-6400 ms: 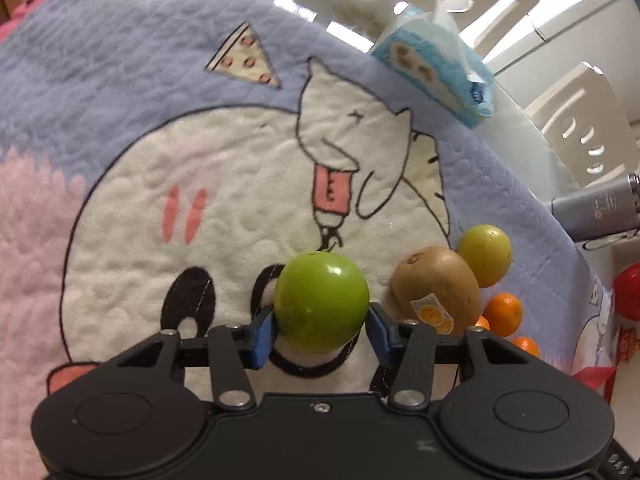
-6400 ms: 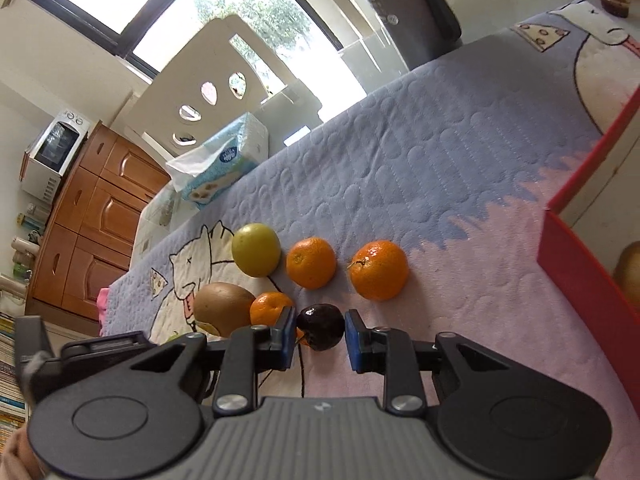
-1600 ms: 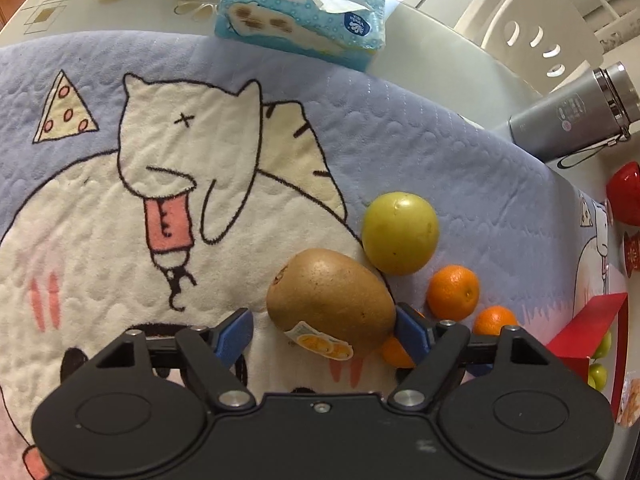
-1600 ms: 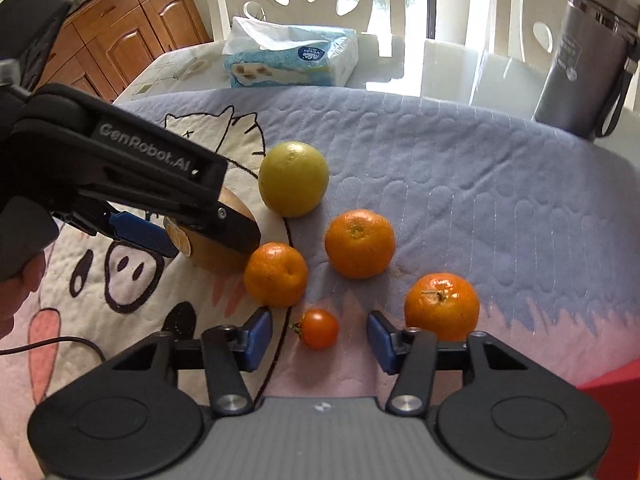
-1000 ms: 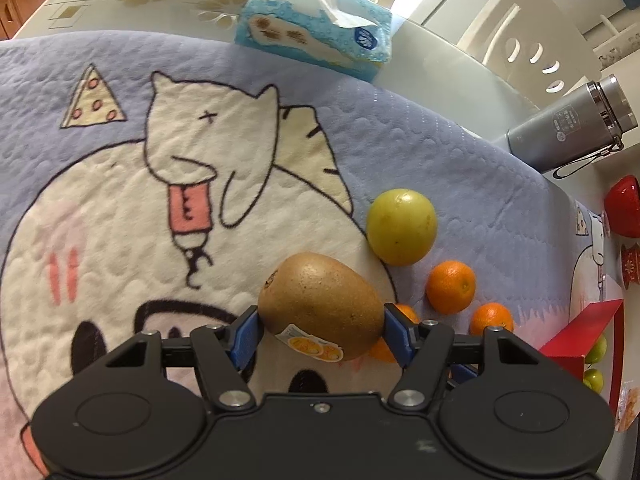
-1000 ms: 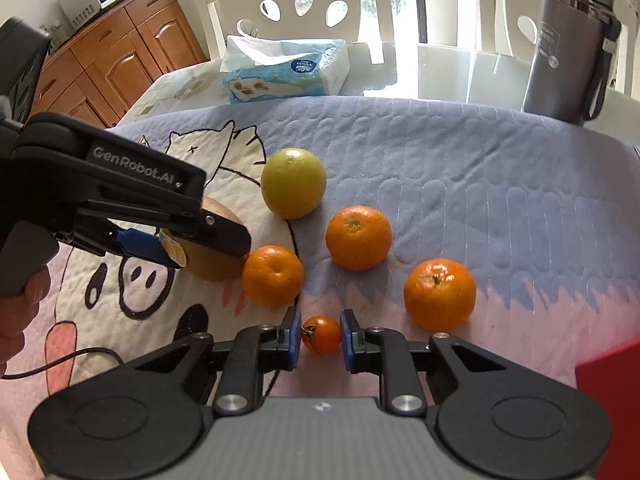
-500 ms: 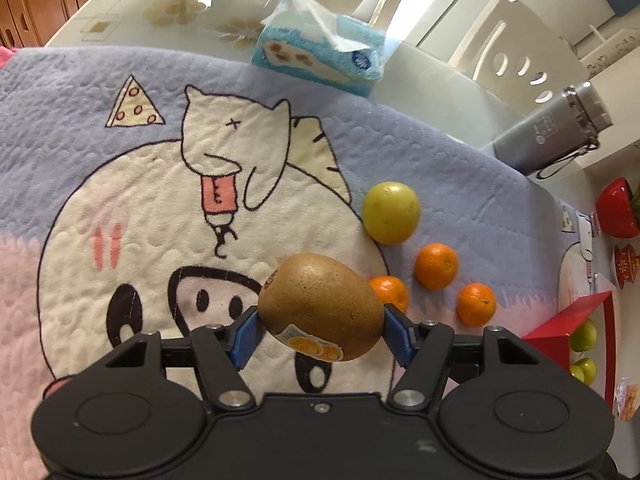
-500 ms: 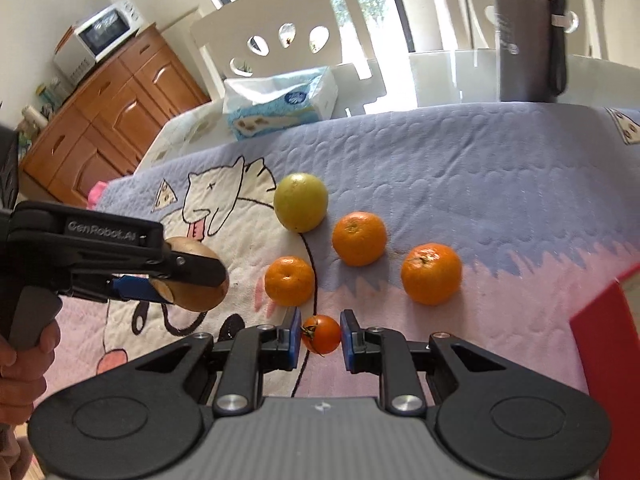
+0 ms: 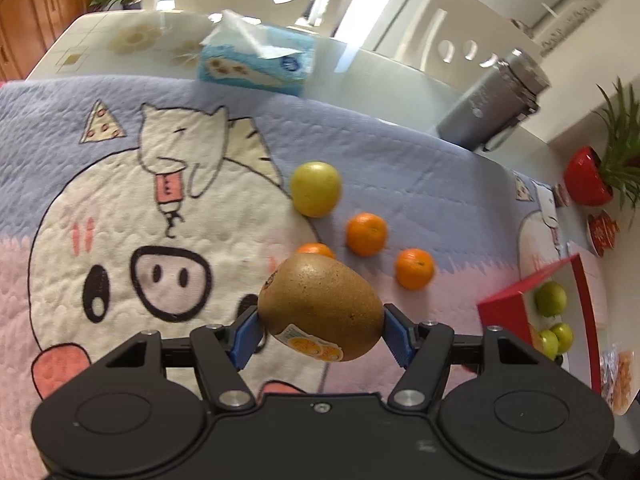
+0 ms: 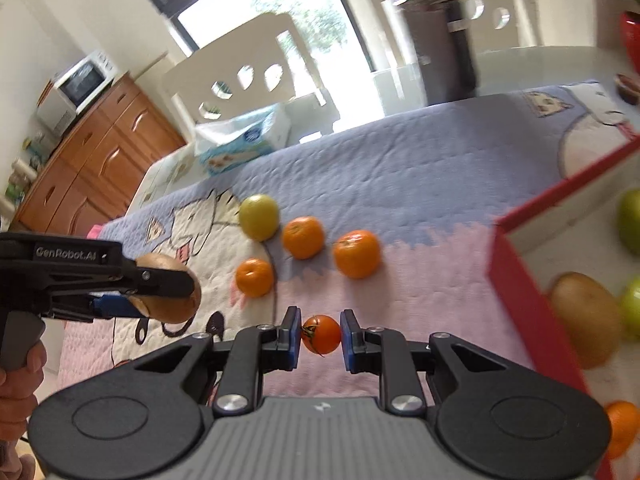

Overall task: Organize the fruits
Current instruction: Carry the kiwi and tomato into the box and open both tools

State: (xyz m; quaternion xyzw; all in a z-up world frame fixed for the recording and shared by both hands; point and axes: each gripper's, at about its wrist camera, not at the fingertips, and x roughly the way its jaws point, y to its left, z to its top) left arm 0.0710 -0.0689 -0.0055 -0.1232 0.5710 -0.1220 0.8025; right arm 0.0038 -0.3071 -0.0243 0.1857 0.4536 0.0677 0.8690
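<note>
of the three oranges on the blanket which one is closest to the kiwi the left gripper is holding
The orange peeking out just behind the held kiwi, on the white pig print; the other two lie farther right, toward the red box.

Left wrist fisheye high above the quilted cartoon-print blanket [image 9: 120, 184], angled steeply down, right wrist fisheye lower and nearer, looking across it toward the window, both sharing the three loose oranges [image 9: 366, 233] [image 10: 303, 237], blue tissue box [image 9: 256, 64] [image 10: 244, 142].

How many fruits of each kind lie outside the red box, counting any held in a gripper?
Mandarins: 3
Yellow-green fruit: 1
Kiwi, held: 1
Cherry tomato, held: 1
Total: 6
</note>
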